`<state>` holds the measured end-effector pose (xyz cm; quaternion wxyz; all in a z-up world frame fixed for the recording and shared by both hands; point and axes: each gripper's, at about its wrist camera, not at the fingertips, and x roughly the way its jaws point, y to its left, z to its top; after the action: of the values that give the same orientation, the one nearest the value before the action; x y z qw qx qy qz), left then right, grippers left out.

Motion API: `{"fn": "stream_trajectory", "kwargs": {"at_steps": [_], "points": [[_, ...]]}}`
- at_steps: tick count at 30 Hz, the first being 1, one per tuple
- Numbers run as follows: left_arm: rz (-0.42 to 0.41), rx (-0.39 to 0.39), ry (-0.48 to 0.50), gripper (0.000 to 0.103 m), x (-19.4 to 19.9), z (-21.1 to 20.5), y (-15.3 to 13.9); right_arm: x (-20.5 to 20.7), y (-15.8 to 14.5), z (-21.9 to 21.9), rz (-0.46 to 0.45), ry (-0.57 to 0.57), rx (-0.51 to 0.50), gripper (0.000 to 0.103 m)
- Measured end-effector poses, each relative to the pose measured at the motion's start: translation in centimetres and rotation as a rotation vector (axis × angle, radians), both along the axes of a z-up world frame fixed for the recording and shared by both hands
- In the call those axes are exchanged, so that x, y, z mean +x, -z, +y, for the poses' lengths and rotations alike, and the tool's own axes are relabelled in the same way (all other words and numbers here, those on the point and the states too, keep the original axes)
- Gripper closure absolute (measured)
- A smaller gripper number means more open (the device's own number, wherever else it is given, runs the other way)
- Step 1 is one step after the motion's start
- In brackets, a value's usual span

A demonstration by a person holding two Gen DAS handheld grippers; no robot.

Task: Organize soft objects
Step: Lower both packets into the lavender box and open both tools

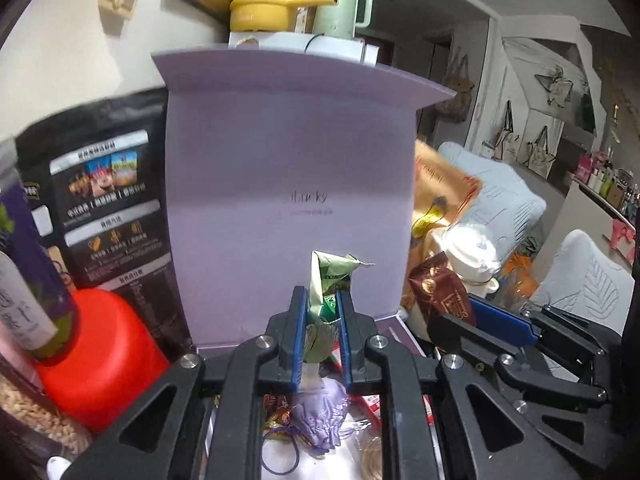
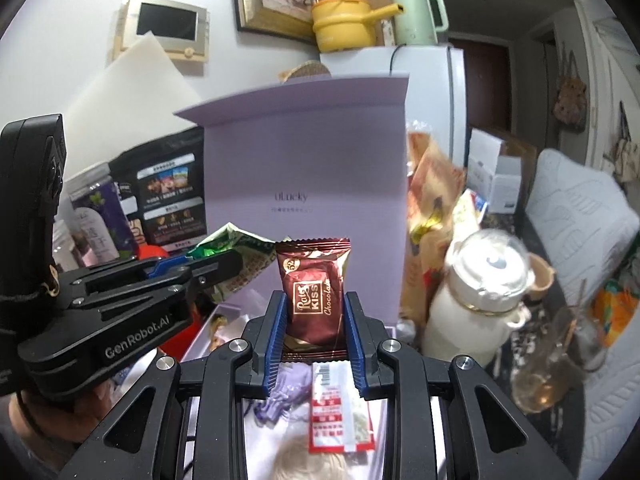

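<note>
Left gripper (image 1: pixel 323 312) is pinching a green packet (image 1: pixel 330 280), right gripper (image 2: pixel 316 328) is clamping the chocolate (image 2: pixel 314 292); both are hovering over the box (image 2: pixel 304 168) — I'd lower before letting go.

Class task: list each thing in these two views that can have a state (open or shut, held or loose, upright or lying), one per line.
Lilac box: open, lid upright.
Left gripper: jaws shut on green packet.
Right gripper: jaws shut on chocolate packet, upright.
Red-white sachet: lying loose in box.
Purple pouch: lying loose in box.
White jar: lid on.
</note>
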<state>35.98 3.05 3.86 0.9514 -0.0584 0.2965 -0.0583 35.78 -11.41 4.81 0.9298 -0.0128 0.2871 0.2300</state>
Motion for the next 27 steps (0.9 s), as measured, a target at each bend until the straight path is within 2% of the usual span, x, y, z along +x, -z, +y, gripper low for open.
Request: {"fn": "stream_trajectory", "kwargs": {"at_steps": [4,11,19,27], "points": [[0.034,-0.004,0.005,0.089,0.8,0.1,1.3,1.2,1.4,0.6,0.04,-0.015,-0.015,0.075],[0.154,-0.025,0.03,0.089,2.8,0.1,4.2,2.5,3.9,1.1,0.132,-0.03,-0.038,0.075],[0.224,-0.015,0.033,0.089,4.1,0.1,6.1,3.7,5.3,0.7,0.209,-0.03,-0.021,0.075],[0.258,0.021,0.057,0.089,4.6,-1.2,6.9,4.9,7.1,0.8,0.259,0.002,-0.072,0.075]]}}
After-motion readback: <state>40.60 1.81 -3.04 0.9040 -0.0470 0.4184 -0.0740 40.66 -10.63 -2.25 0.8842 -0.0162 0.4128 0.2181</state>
